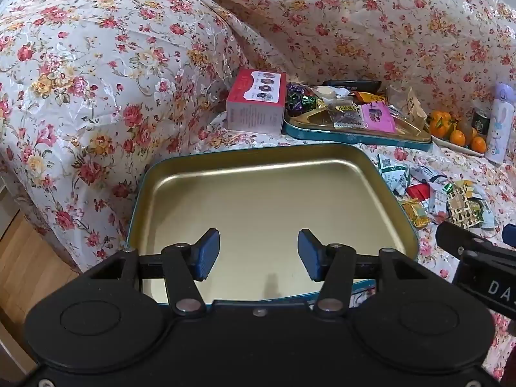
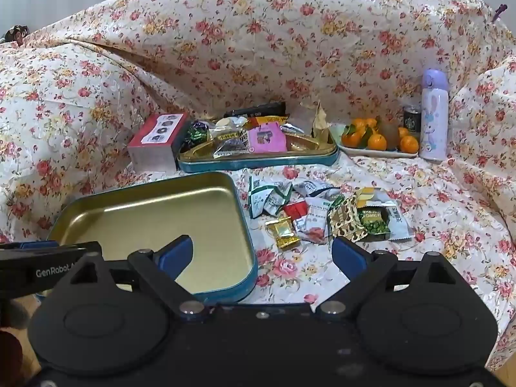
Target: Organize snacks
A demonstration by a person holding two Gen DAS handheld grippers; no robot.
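We see a sofa draped in glossy floral cloth (image 2: pixel 258 32), likely to protect it. On its seat lies an empty tin tray (image 1: pixel 258 200), smooth gold inside with a teal rim, set near us, probably to receive snacks. Behind it, a second tray (image 2: pixel 322 158) already holds wrapped sweets. Loose crinkled snack packets (image 2: pixel 322 216) lie right of the empty tray. Our left tool (image 1: pixel 259 253) and right tool (image 2: pixel 262 258) hang with fingers apart, holding nothing.

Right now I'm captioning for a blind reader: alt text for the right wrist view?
An open right hand-held gripper hovers over a floral-covered sofa between an empty gold tin tray and loose snack packets. Behind sit a snack-filled tin, red box, oranges and a bottle.
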